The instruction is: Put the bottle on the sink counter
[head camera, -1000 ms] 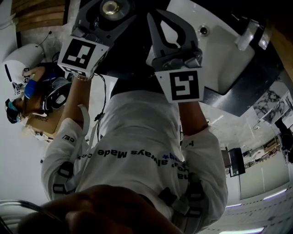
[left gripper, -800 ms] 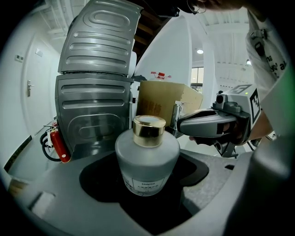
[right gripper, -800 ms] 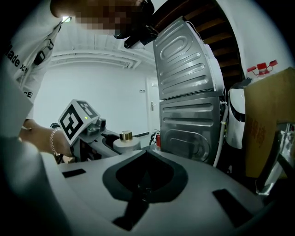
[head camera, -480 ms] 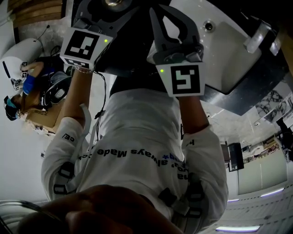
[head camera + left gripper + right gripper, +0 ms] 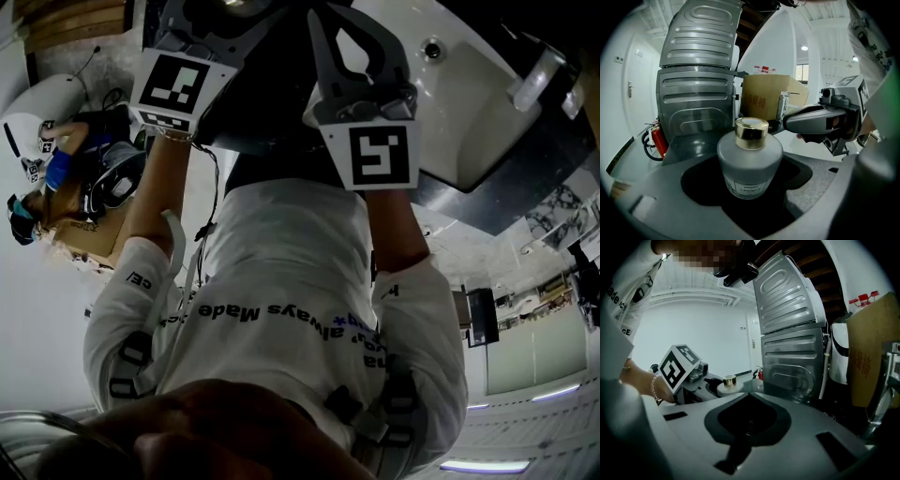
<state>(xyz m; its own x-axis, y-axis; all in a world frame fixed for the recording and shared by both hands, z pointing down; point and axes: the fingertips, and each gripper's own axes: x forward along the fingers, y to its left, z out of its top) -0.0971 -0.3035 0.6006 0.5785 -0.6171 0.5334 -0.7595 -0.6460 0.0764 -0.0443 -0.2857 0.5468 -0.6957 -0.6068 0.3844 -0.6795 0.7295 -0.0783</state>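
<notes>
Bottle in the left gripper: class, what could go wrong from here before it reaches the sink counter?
1. The bottle is round and looks smooth, held low on its body by the left gripper; it might slip or tip.
2. The right gripper, shut and empty, hangs close beside it and could knock it.
3. The white sink basin adjoins the dark counter; a misjudged placement could drop it in.

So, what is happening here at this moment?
A person holds a gripper in each hand. The left gripper is shut on a frosted bottle with a gold cap. The right gripper is shut and empty, raised beside it. The white sink shows beyond them; the bottle is not on its counter yet.
</notes>
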